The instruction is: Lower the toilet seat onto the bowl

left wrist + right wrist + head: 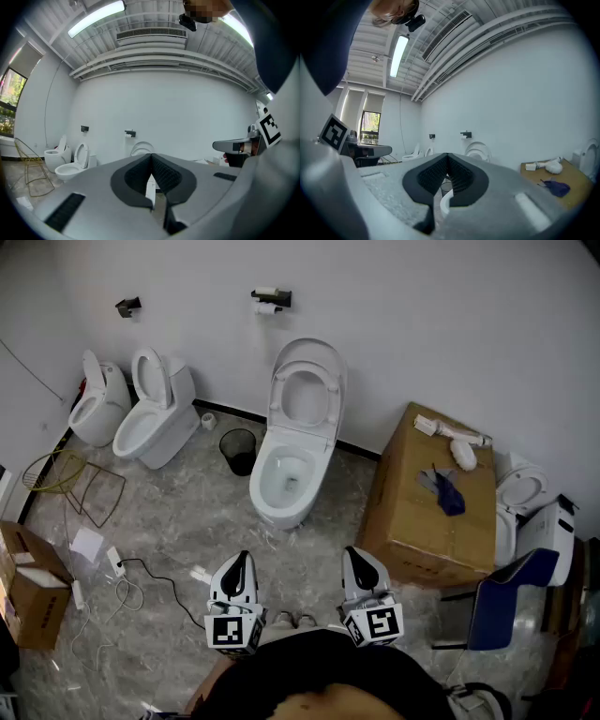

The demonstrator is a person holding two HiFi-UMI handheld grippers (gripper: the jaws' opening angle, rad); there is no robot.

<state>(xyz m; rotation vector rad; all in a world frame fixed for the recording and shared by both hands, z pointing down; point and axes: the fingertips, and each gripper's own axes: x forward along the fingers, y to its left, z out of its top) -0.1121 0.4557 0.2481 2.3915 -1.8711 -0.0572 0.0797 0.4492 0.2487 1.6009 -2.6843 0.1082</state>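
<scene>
Both tongs are closed on nothing and point level: left tongs (241, 561), right tongs (354, 554). Well ahead of them, roughly between the two, the seat (279, 399) stands upright above the bowl (261, 474). We should step closer, catch its top edge, and ease it down slowly rather than drop it.

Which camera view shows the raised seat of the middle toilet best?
The head view: the toilet seat stands upright, seen whole above the open bowl. The left gripper view shows only its top arc, far off behind the shut fingers. The right gripper view also shows only the top.
</scene>
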